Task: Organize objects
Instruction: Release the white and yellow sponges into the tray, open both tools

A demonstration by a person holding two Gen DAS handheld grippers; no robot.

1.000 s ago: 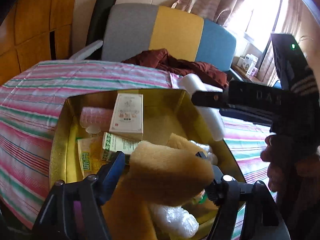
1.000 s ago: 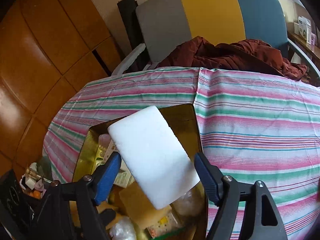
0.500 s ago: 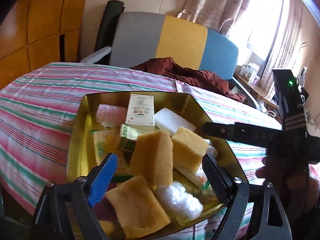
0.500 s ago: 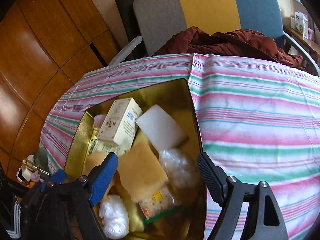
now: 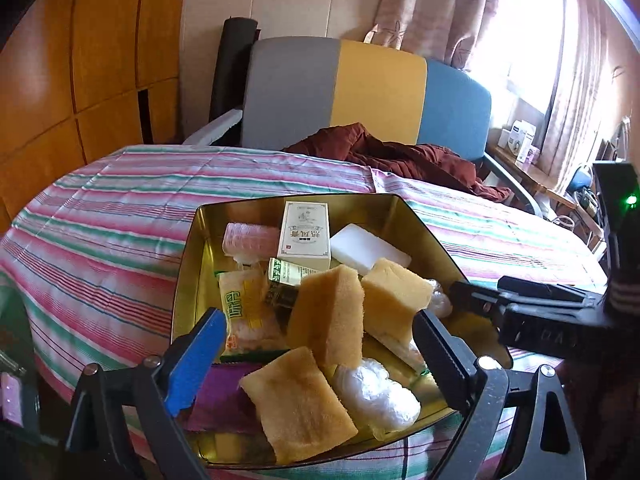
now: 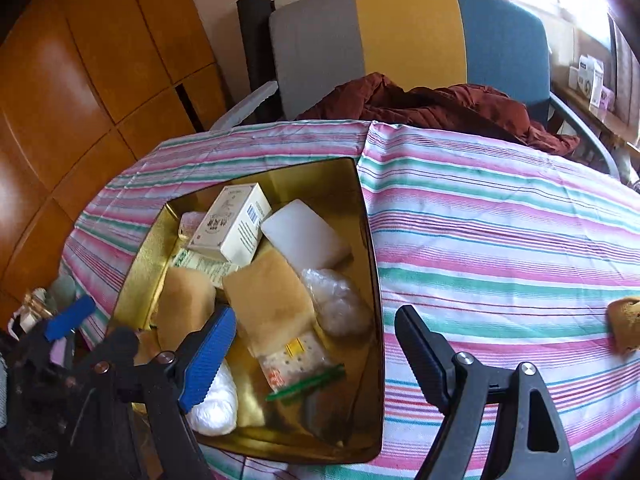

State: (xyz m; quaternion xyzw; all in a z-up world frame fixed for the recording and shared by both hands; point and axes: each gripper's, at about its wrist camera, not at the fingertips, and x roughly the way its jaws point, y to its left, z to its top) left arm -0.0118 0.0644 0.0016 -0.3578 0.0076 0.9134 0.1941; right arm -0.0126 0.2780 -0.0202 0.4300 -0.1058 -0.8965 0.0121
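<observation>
I have both tools empty: my left gripper (image 5: 316, 354) hangs with its jaws spread wide over the near end of the gold-coloured metal tin (image 5: 188, 256), and my right gripper (image 6: 314, 354) is likewise agape, straddling the tin's right wall in the lower middle of its frame. The tin sits on the pink, green and white striped tablecloth (image 6: 500, 240) and already holds a white foam block (image 6: 304, 236) at centre, a cream printed carton (image 6: 234, 228) to its upper left, 3 tan sponge blocks, the tallest (image 5: 326, 316) leaning upright at the left view's centre, and clear plastic-wrapped bundles (image 5: 376, 394) at lower right. I judge the next piece to tidy is the tan-yellow object (image 6: 624, 324) at the right view's far right edge, well apart from the tin; I cannot tell exactly what it is. To do this well I would swing the right gripper across low, square its jaws over the object's narrowest side, close gently, and clear the tin's rim before releasing into the free space at the gold wall.
</observation>
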